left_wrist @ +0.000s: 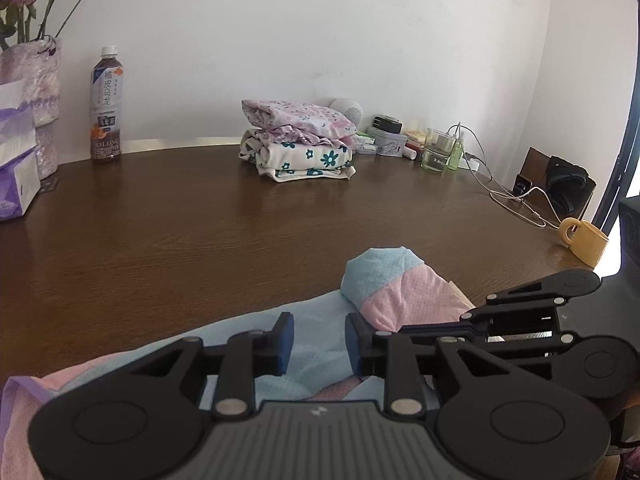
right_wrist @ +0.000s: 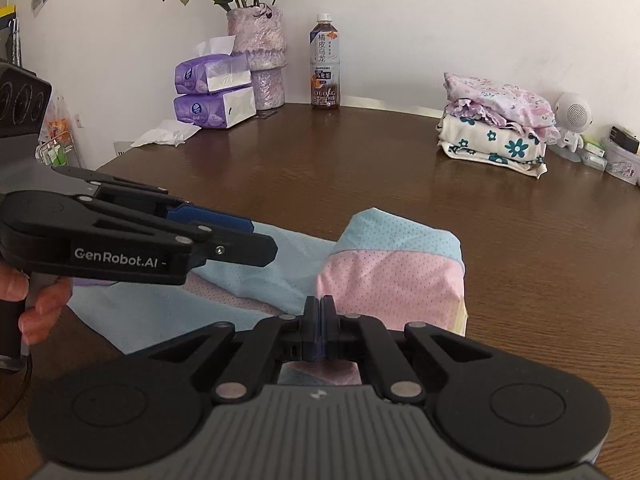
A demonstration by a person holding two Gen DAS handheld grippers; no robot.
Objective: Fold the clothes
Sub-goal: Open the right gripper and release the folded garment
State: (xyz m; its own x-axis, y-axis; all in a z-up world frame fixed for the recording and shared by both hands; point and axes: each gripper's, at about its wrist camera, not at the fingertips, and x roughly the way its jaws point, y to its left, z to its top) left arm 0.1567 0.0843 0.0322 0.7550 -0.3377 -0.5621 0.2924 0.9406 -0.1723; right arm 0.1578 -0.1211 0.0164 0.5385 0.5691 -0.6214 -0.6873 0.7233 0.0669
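On the brown table (left_wrist: 200, 220), garment (right_wrist: 392, 276) lies before the right tool (right_wrist: 322, 320).

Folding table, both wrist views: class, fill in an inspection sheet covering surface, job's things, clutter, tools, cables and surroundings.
Surface: dark wooden table, glossy.
Job's things: pink and blue garment partly folded at the near edge; stack of folded floral clothes by the wall.
Clutter: oolong tea bottle, tissue packs, vase of dried roses, yellow mug, glass jar, small white speaker.
Tools: left tool open above the garment; right tool shut, cloth just behind its tips.
Cables: white cable trailing across the table.
Surroundings: white wall.
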